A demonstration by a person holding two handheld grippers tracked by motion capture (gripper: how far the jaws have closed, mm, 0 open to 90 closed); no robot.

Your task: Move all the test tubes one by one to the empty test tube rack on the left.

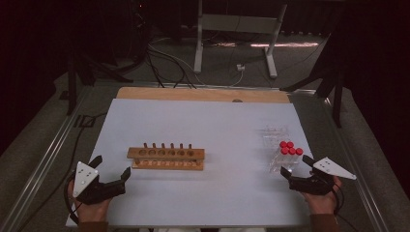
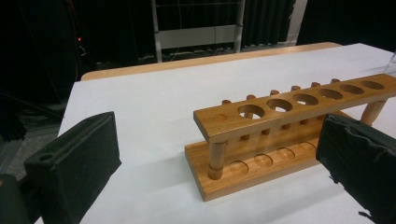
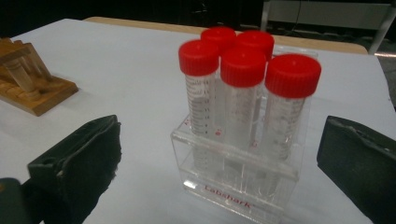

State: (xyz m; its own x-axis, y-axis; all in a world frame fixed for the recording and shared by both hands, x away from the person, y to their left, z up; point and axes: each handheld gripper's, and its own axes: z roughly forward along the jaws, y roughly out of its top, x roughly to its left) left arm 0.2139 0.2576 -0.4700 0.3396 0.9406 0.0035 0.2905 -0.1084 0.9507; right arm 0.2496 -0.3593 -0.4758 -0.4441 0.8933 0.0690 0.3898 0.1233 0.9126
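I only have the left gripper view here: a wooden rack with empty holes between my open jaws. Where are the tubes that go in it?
Observer: Five red-capped tubes stand upright in a clear acrylic stand, right in front of the right gripper.
Operator: Is the right gripper holding one yet?
Observer: No. In the right gripper view its jaws stand wide open on either side of the stand, touching nothing.
Operator: How does the stand sit relative to my wooden rack?
Observer: In the high view the wooden rack lies near the table's middle, and the stand is well apart from it, toward the right edge of the white table.
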